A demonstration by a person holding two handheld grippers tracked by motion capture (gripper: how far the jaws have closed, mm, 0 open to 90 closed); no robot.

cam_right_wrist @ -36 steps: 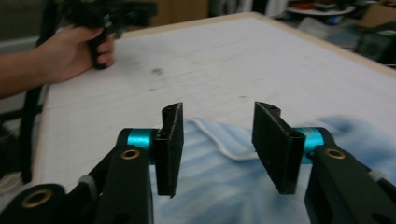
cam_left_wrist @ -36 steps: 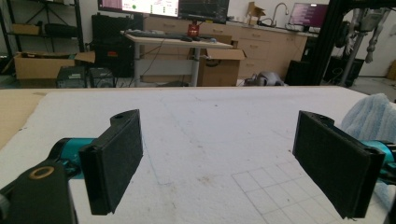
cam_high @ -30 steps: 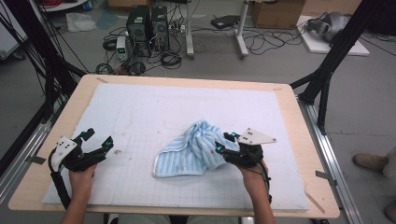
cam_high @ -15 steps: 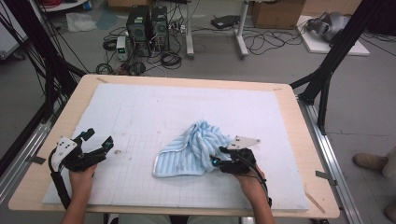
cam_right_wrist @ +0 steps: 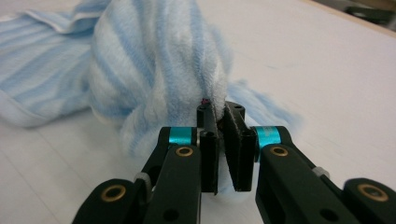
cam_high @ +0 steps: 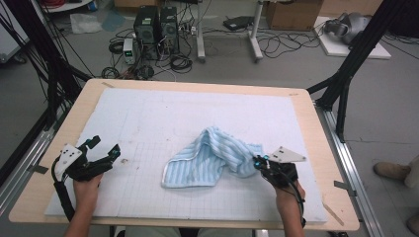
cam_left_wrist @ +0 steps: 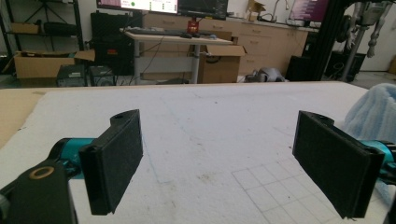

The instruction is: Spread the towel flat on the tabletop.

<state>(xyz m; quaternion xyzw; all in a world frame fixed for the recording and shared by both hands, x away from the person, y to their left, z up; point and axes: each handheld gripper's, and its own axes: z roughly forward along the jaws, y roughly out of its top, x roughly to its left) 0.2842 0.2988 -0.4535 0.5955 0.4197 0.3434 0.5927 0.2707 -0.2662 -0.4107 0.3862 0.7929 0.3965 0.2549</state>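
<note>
- Since a second earlier, the right gripper (cam_high: 260, 164) had slid outward toward four o'clock on the worktop (cam_high: 316, 148), dragging the right end of the towel (cam_high: 210, 160) with it; the bunched heap had stretched into a longer, lower shape.
- Half a second earlier that gripper sat nearer the middle of the towel; by this moment it was at the cloth's right end, close to the front right part of the white mat (cam_high: 148, 118).
- Its fingers (cam_right_wrist: 209, 140) were nearly closed, pinching a fold of striped blue cloth, which rose in a soft hump just beyond them in the right gripper view.
- Over at eight o'clock, the left gripper (cam_high: 106, 157) had kept its place, well apart from the towel.
- Its fingers (cam_left_wrist: 114, 161) stood wide apart with nothing between them, and the towel's edge showed only at the far right of the left gripper view.
- Lying a little right of centre, the towel was flat at its left and humped toward three o'clock.
- Judging from this, the pull was meant to spread the towel out; the left end was loose, so the free gripper would probably need to take that end next.
</note>
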